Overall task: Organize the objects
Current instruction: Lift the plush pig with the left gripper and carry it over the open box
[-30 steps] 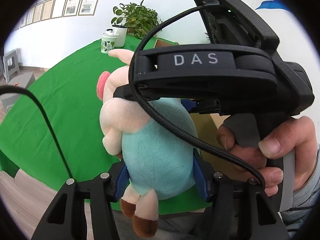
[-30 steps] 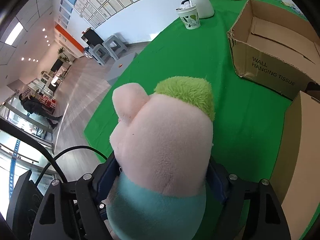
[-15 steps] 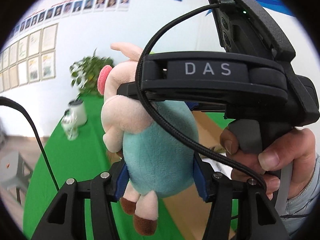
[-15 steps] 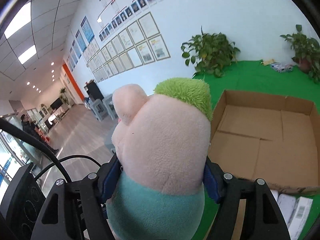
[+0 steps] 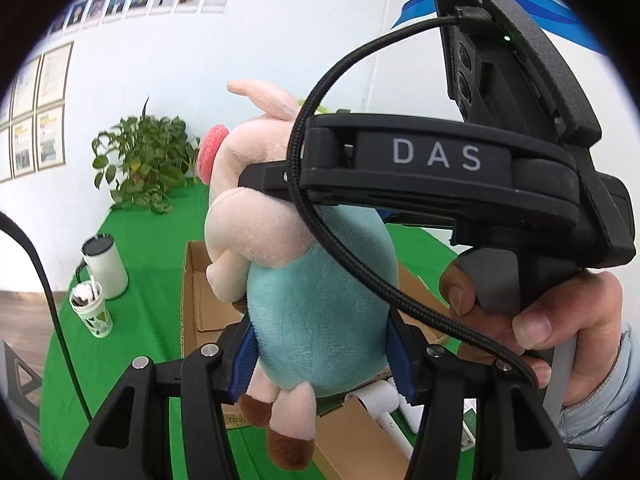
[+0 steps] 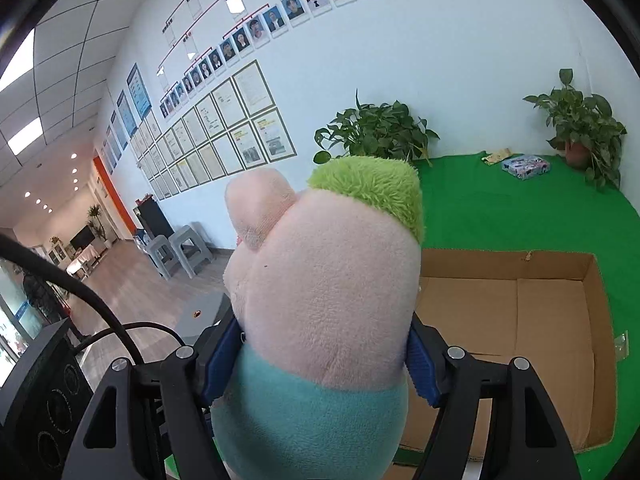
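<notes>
A plush pig (image 5: pixel 320 300) with a pink head, green tuft and teal body hangs in the air, held by both grippers. My left gripper (image 5: pixel 322 360) is shut on its teal belly, blue pads pressed into both sides, brown-hoofed legs dangling below. My right gripper (image 6: pixel 322 360) is shut on the plush pig (image 6: pixel 332 280) around its neck and lower head. In the left wrist view the right gripper's black body marked DAS crosses over the toy, gripped by a person's hand (image 5: pixel 540 320). An open, empty cardboard box (image 6: pixel 500 266) lies on the green table beyond and below the toy.
A white canister (image 5: pixel 106 272) and a paper cup (image 5: pixel 92 312) stand left of the box (image 5: pixel 200 292). Another carton (image 5: pixel 360 436) with white rolls sits near the front. Potted plants (image 6: pixel 376 132) line the wall; a tissue pack (image 6: pixel 526 166) lies at the far right. Grey stools (image 6: pixel 180 252) stand on the floor.
Both grippers have risen together with the pig still held between them. The table has dropped lower in both views, and the open box now shows below and beyond the toy.
</notes>
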### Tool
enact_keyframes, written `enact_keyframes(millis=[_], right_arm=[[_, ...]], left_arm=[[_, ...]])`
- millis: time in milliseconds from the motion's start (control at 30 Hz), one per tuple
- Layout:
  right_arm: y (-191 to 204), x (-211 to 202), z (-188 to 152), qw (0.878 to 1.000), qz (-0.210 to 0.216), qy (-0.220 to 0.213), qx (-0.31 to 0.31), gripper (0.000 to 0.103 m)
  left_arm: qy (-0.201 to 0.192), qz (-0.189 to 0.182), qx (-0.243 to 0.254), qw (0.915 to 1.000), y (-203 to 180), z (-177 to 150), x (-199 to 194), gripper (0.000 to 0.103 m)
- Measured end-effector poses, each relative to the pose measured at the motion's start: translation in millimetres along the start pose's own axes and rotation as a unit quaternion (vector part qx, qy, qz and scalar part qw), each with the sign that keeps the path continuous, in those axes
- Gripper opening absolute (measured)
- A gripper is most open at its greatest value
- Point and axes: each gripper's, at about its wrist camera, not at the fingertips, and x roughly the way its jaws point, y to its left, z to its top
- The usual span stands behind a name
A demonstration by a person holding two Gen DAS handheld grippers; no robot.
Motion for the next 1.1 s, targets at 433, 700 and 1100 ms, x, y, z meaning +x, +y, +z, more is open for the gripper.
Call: enact_keyframes(millis=[433, 700, 1100], right_arm=[[-77, 246, -61, 0.987, 0.004, 0.139, 0.079, 0.07], [-121, 354, -139, 0.968, 0.012, 0.208, 0.142, 0.07], [-118, 353, -145, 0.96, 0.004, 0.225, 0.164, 0.086]], left_arm=[[0.137, -0.016, -0.093, 0.9862, 81, -45, 95, 0.055], [0.185, 0.011, -0.109, 0.9767, 94, -69, 108, 0.061], [0.183, -0.002, -0.134, 0.974, 100, -72, 89, 0.049]])
